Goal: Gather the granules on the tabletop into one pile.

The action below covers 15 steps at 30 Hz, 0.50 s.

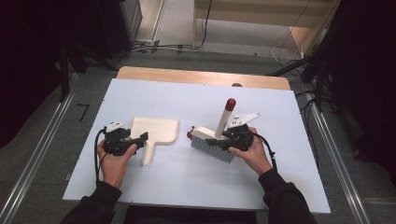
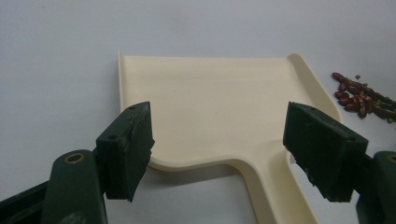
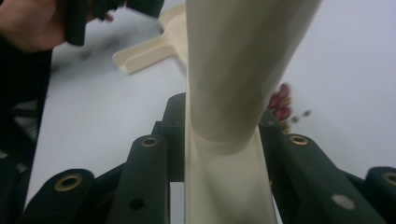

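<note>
Your left gripper (image 1: 140,138): jaws wide, straddling cream dustpan (image 1: 154,132) handle on pale blue table (image 1: 187,186). Your right gripper (image 1: 218,141) clamps brush (image 1: 215,140) handle; red beans (image 2: 359,95) between. Beyond: wooden edge, grey floor, cables.

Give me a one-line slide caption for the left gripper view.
Open left gripper poised over the cream dustpan on the white table, with a small heap of red beans beside the pan.

A lab: black curtains (image 1: 28,56), floor rails (image 1: 39,154), loose cables (image 1: 187,46).
</note>
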Each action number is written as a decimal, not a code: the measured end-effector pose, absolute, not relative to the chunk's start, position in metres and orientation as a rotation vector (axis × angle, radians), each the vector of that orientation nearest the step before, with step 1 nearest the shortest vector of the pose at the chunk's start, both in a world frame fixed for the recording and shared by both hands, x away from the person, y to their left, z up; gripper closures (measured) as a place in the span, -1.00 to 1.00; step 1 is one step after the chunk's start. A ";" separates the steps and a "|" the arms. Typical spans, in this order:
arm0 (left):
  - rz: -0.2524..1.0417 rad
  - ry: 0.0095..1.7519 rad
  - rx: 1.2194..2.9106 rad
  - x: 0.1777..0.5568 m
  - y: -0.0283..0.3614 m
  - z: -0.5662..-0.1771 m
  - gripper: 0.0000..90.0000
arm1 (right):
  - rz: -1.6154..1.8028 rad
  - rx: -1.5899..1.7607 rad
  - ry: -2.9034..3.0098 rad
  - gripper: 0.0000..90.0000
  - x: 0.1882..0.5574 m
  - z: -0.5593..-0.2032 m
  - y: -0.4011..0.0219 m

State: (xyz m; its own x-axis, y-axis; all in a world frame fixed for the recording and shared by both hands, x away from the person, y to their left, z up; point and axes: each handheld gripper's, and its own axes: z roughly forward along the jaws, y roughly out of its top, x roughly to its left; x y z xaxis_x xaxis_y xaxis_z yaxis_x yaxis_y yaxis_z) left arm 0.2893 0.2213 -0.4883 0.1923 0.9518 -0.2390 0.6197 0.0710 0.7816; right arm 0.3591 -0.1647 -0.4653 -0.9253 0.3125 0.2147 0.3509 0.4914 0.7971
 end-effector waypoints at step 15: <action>0.503 1.515 1.631 0.289 0.224 -0.488 -0.44 | -1.362 -0.537 -2.712 0.43 0.399 -0.470 -0.166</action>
State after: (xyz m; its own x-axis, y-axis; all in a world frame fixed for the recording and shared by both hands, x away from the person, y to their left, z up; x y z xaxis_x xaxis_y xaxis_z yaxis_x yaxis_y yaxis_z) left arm 0.2888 0.2238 -0.4880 0.1911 0.9511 -0.2426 0.6176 0.0756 0.7829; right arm 0.3987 -0.1658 -0.4701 -0.9375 0.2802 0.2062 0.3328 0.5491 0.7666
